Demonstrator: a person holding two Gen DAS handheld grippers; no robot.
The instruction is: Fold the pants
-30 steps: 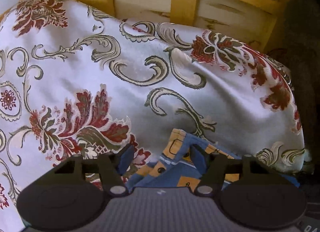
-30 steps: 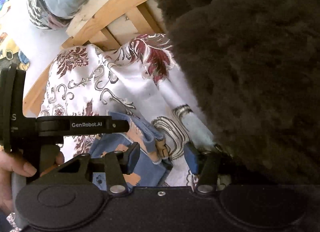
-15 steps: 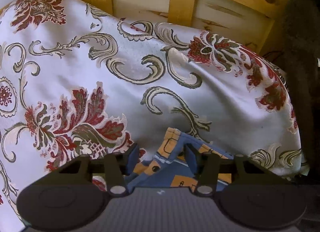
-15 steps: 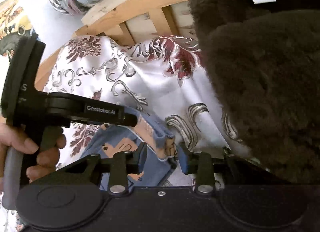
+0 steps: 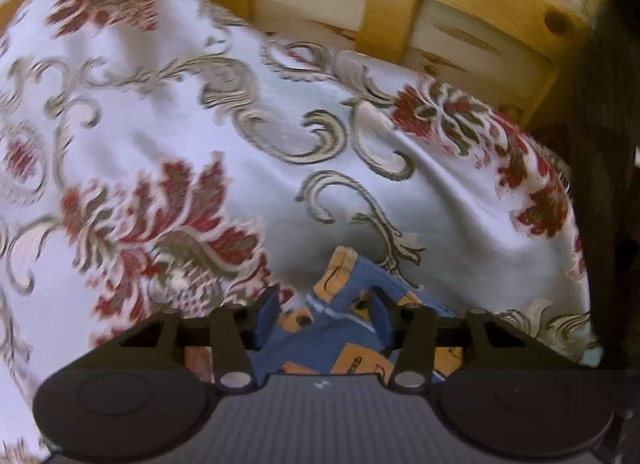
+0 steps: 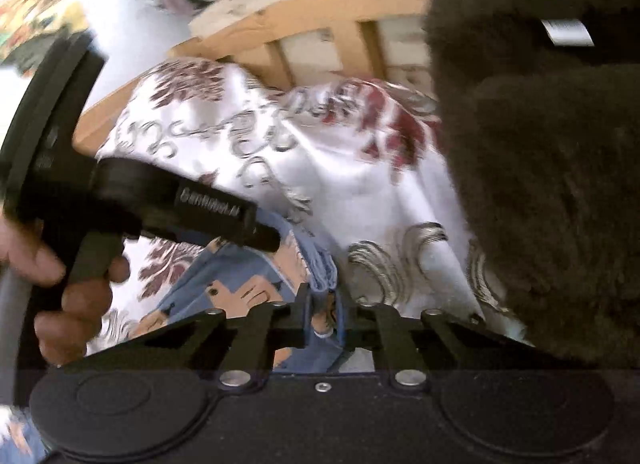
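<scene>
Pinching soft blue-orange pants [image 6: 236,276], right hand-held gripper [image 6: 322,314]

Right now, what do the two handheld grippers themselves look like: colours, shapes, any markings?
Both are matte black. The left gripper has blue finger pads, silver pivot screws, two round housings and a ribbed grey body. The right gripper looks alike, with a smooth black body. Seen from it, the left unit carries blurred white lettering, and bare fingers wrap its grey handle.

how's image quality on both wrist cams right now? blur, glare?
Left wrist: motion smear on the floral bedcover and wooden bed frame; pants at the left gripper fairly sharp. Right wrist: heavier blur throughout, bedcover blown out white, dark fuzzy blanket nearly detail-less; right gripper.
</scene>
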